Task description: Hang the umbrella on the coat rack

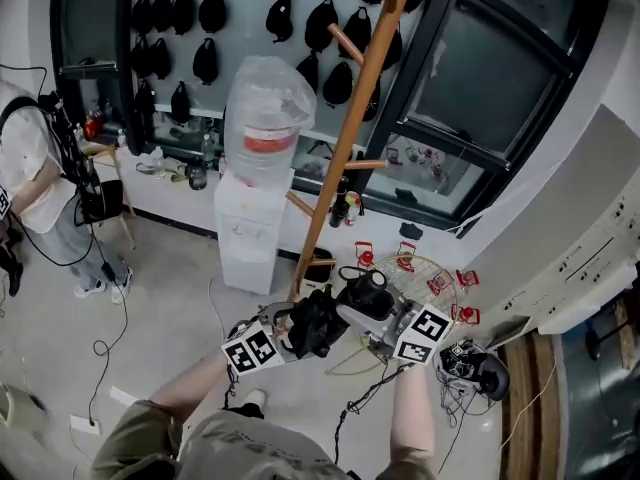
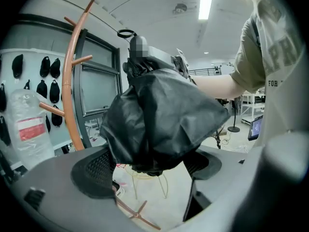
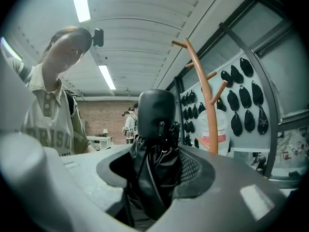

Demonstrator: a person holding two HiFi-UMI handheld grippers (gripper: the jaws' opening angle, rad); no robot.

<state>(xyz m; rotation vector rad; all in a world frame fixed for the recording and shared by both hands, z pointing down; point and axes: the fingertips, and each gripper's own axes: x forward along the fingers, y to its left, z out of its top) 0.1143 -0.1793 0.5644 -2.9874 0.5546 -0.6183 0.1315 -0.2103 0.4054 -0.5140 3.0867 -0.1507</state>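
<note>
A folded black umbrella (image 1: 318, 320) hangs in the air between my two grippers, close to the foot of the tall orange wooden coat rack (image 1: 345, 138). In the left gripper view the umbrella's bunched fabric (image 2: 161, 120) bulges over my left gripper (image 2: 149, 170). Its jaws stand wide and the pads (image 2: 94, 173) look clear of the cloth. My right gripper (image 3: 154, 178) is shut on the umbrella's gathered cloth (image 3: 152, 168) just below the black handle (image 3: 155, 111). The rack (image 2: 72, 71) with its pegs rises to the left of the umbrella in the left gripper view.
A white water dispenser (image 1: 255, 228) with a clear bottle stands left of the rack's foot. A wire stand (image 1: 420, 273), red clips and cables lie on the floor to the right. A person (image 1: 30, 178) stands at far left. Black bags (image 1: 205, 13) hang on the wall.
</note>
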